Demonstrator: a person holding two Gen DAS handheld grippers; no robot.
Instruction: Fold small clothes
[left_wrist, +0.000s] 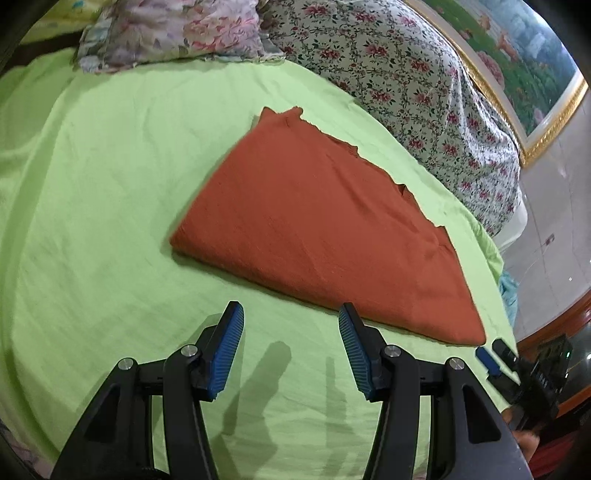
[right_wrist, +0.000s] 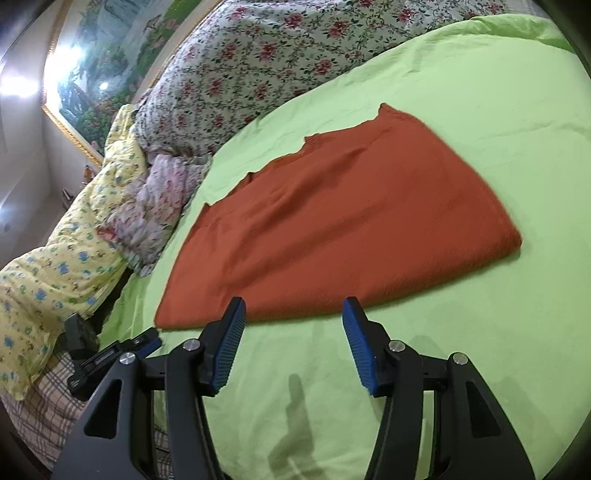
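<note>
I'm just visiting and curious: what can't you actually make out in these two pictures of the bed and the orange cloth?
- Orange garment: its kind and how many layers are folded under; the top layer hides them in both views.
- Right gripper: left wrist view shows only its tips at the frame's edge.
- Framed painting: glare and blur hide its detail in the right wrist view.

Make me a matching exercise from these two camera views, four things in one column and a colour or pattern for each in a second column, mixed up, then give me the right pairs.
Things:
1. folded garment
2. bed sheet
3. gripper pads
4. picture frame

Colours or patterns:
A. blue
B. gold
C. rust orange
D. light green

Pairs: 1-C, 2-D, 3-A, 4-B
</note>
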